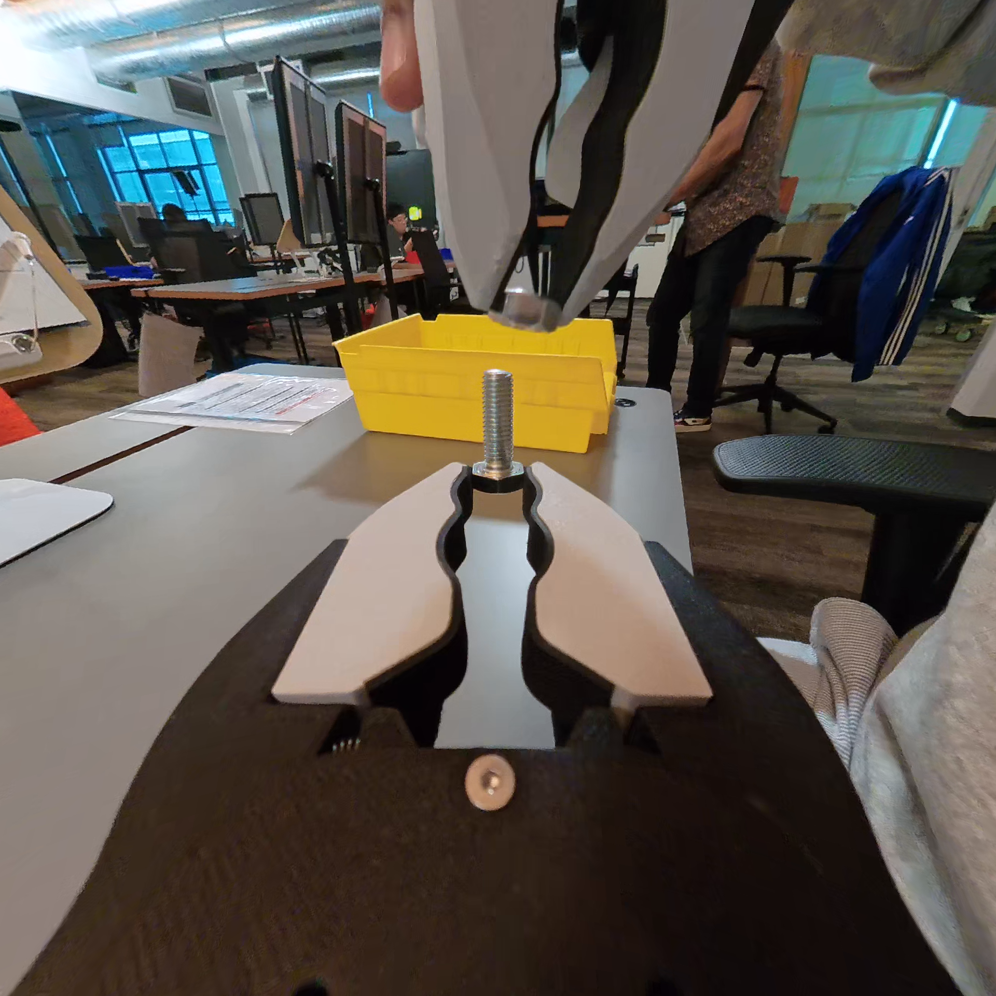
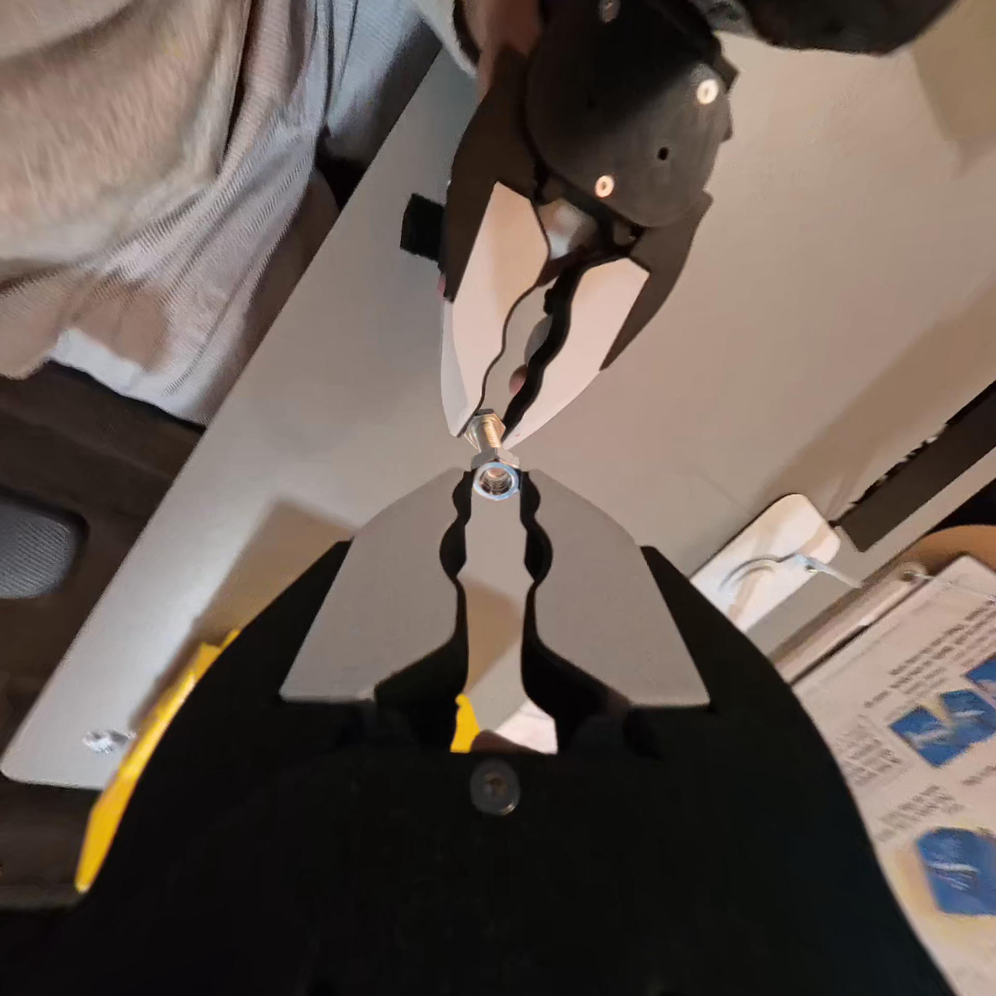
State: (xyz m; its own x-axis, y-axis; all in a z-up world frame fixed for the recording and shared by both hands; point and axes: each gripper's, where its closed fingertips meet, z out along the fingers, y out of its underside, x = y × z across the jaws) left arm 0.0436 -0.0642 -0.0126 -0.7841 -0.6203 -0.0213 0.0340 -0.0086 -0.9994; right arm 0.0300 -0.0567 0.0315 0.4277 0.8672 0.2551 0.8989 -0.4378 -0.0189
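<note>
My left gripper (image 1: 497, 477) is shut on the hex head of a silver bolt (image 1: 497, 420) and holds it upright, thread up, above the grey table (image 1: 188, 539). My right gripper (image 1: 525, 313) comes down from above, shut on a silver hex nut (image 1: 524, 312) that hangs a short way above the bolt's tip, apart from it. In the right wrist view my right gripper (image 2: 495, 481) holds the nut (image 2: 495, 481) by its flats, with the bolt (image 2: 488, 434) and my left gripper (image 2: 485, 426) right beyond it.
A yellow plastic bin (image 1: 474, 388) stands on the table behind the bolt. Printed sheets (image 1: 242, 401) lie at the back left, a white pad (image 1: 43, 514) at the left. A black office chair (image 1: 862, 474) is at the right, a standing person (image 1: 722, 215) beyond. One gripper's finger ends stand about 5 cm off the other's.
</note>
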